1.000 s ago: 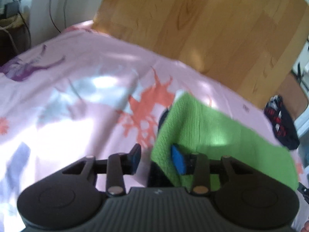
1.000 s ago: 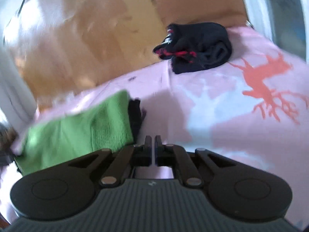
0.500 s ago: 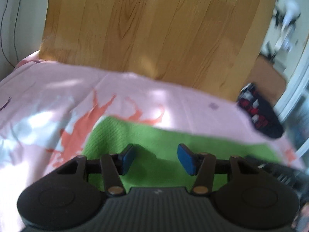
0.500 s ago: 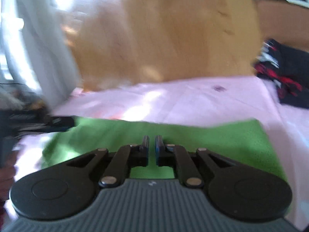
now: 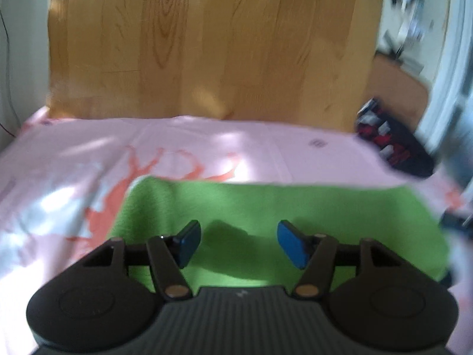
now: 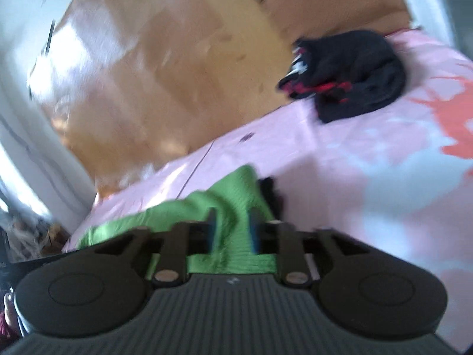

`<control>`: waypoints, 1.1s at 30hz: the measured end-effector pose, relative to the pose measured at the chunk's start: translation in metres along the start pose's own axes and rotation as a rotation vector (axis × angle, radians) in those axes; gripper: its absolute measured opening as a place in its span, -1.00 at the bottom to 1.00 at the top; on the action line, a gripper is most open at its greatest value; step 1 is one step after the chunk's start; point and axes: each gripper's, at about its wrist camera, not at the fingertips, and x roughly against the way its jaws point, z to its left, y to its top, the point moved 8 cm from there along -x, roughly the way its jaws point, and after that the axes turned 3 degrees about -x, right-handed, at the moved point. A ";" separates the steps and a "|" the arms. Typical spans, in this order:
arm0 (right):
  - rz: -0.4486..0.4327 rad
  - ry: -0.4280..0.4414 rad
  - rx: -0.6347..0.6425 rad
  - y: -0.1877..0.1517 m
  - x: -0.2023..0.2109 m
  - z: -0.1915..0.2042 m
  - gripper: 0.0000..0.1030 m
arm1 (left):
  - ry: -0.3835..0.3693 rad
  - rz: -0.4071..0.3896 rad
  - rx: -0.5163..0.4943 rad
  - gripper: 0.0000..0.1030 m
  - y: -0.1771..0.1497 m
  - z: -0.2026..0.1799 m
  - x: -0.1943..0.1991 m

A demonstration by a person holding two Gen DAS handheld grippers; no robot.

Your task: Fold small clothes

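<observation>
A green knit cloth (image 5: pixel 295 207) lies spread across a pink bed sheet (image 5: pixel 207 142). My left gripper (image 5: pixel 240 244) hovers over the cloth's near part. Its jaws are opening, and its blue pads (image 5: pixel 189 244) stand wide apart with nothing pressed between them. In the right wrist view the green cloth (image 6: pixel 230 195) is bunched into a raised ridge at its right end, with a dark piece of fabric beside it. My right gripper (image 6: pixel 232 230) straddles that ridge. Its jaws are opening, with the fold of green cloth between them.
A black garment with red and white marks (image 6: pixel 351 74) lies in a heap at the bed's far right corner, also seen from the left as a dark heap (image 5: pixel 396 153). A wooden headboard (image 5: pixel 207 44) rises behind the bed. The sheet (image 6: pixel 354 162) carries orange and pale blue prints.
The left gripper swung over the green cloth and its jaws spread wider. The right gripper, shut before, now has its jaws apart around a bunched fold at the cloth's right end.
</observation>
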 end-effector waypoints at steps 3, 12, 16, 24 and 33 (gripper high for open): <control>-0.004 -0.029 -0.100 0.001 0.016 -0.025 -0.11 | -0.130 -0.010 0.053 0.04 0.013 -0.015 0.004; 0.157 0.084 -0.251 -0.028 -0.003 -0.027 -0.13 | -0.336 0.205 0.169 -0.78 -0.012 -0.049 -0.058; 0.167 0.103 -0.249 -0.028 -0.011 -0.020 -0.14 | -0.341 0.189 0.195 -0.89 -0.018 -0.040 -0.059; 0.142 0.109 -0.209 -0.031 -0.009 -0.016 -0.14 | -0.264 0.119 0.084 -0.89 -0.019 -0.048 -0.053; 0.122 0.086 -0.213 -0.032 -0.008 -0.014 -0.14 | -0.170 0.049 -0.055 -0.88 -0.022 -0.061 -0.046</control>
